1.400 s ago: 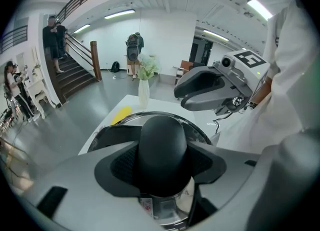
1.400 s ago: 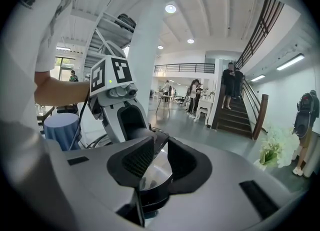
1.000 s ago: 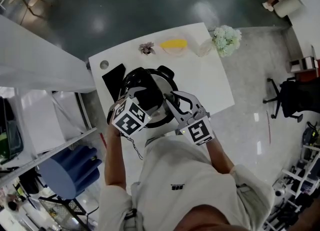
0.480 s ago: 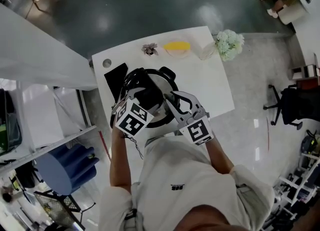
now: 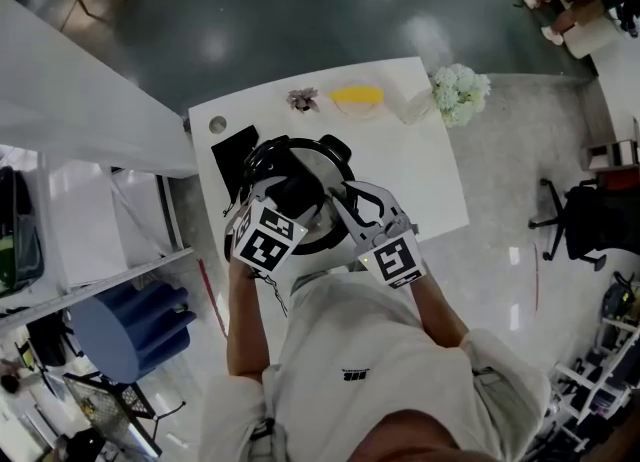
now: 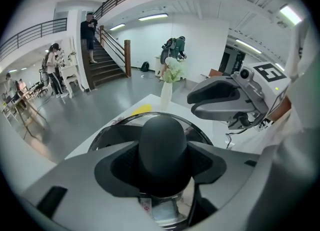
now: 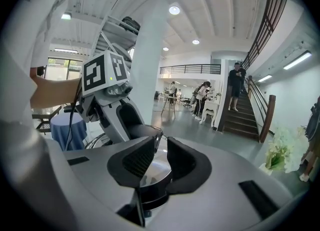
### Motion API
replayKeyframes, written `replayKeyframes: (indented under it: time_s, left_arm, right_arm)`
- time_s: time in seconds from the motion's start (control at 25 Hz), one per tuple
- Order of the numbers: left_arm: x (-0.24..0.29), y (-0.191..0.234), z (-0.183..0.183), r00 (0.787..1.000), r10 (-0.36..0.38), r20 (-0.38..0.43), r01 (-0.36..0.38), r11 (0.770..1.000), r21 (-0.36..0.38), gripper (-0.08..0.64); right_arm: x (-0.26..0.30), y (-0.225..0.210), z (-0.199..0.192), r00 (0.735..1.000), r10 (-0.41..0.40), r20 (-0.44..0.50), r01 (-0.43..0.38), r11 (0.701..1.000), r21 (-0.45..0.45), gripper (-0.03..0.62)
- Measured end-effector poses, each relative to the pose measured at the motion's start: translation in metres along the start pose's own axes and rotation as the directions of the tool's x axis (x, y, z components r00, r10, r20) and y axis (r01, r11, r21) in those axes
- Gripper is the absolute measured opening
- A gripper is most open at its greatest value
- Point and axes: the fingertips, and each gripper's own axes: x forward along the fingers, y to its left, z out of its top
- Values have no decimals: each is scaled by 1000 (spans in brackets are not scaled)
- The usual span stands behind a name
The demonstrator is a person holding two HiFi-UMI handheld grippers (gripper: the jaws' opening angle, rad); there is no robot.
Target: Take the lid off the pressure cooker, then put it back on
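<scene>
Black knob (image 6: pixel 162 145) on the steel lid (image 6: pixel 199 131) is clamped by your left fingers (image 6: pixel 120 167), while your right fingers (image 7: pixel 137 160) grip the side handle (image 7: pixel 150 193) of the cooker (image 5: pixel 322 244).

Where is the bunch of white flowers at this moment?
In the head view, the white flowers stand at the table's far right corner, right of the yellow thing.

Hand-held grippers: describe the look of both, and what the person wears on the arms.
The left hand-held gripper and right hand-held gripper match: smooth light-grey shells, black ribbed pads lining curved jaws. Each carries a white cube printed with black square markers. A thin dark cable trails from the left one. The person wears a white short-sleeved T-shirt.
</scene>
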Motion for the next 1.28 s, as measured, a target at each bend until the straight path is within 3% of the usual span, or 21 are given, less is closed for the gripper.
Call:
replayKeyframes:
  time_s: [0.52,0.88,1.04,1.28]
  left_arm:
    - [-1,3,1,996,84,14,-82,992,-100,288]
    - [-5,5,1,980,169,104,-155,980,-128,303]
    - [-13,6,5,959,217,182,-194,972,-135,321]
    - [-39,4,25,889,301,346,-271,953,-134,315]
  right_arm:
    - [-6,-2,-2,1000,12,-18,-12,999,44,84]
    - [-7,0,-4,1000,19,-7,-19,999,47,84]
    - [-5,3,-1,1000,21,16,-22,999,32,84]
    - [-6,4,5,998,-1,58,0,1000,15,84]
